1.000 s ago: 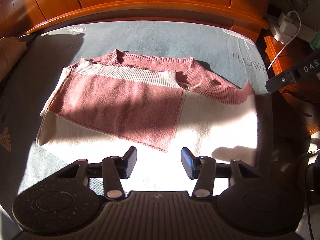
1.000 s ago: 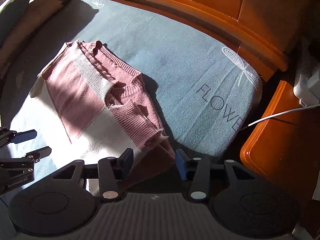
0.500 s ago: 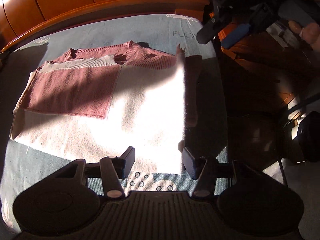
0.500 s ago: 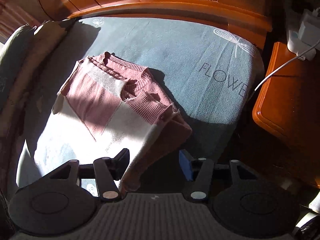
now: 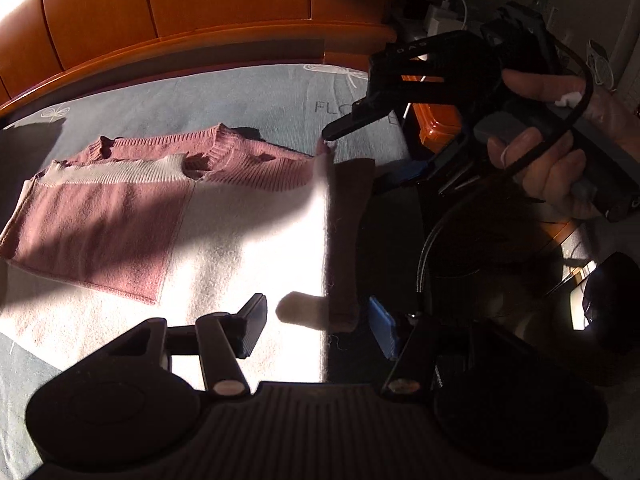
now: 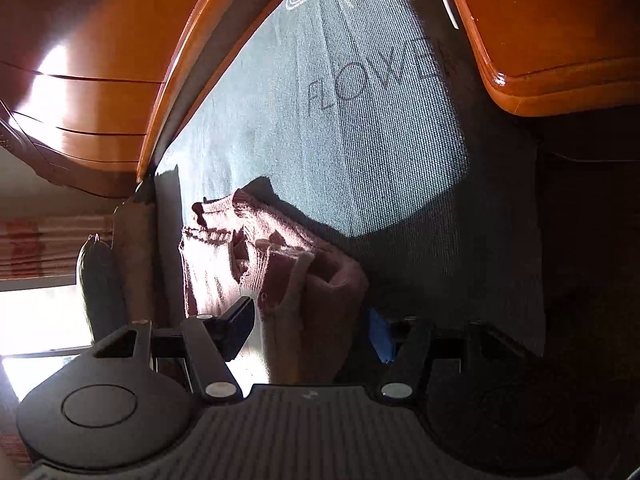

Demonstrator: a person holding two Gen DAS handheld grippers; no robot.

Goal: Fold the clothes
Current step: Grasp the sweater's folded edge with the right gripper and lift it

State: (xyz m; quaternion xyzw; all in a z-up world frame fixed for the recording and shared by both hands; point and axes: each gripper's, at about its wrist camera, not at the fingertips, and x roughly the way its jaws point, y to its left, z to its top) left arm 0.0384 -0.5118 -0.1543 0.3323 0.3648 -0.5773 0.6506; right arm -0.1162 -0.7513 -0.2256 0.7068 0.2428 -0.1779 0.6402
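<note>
The sweater [image 5: 168,216] lies on the bed [image 5: 248,96], centre-left of the left view. The left tool [image 5: 320,320] gapes at its hem edge. The right tool [image 6: 312,320], upper right there, spreads wide around the folded edge, gripping nothing.

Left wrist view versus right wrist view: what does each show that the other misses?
Only the left wrist view shows the right gripper from outside, held in a hand, at the sweater's far corner, plus the garment's flat spread. Only the right wrist view shows the edge fold standing between its open jaws, and the sunlit window. Both show the pink and cream knitted sweater on the blue-grey bed cover.
</note>
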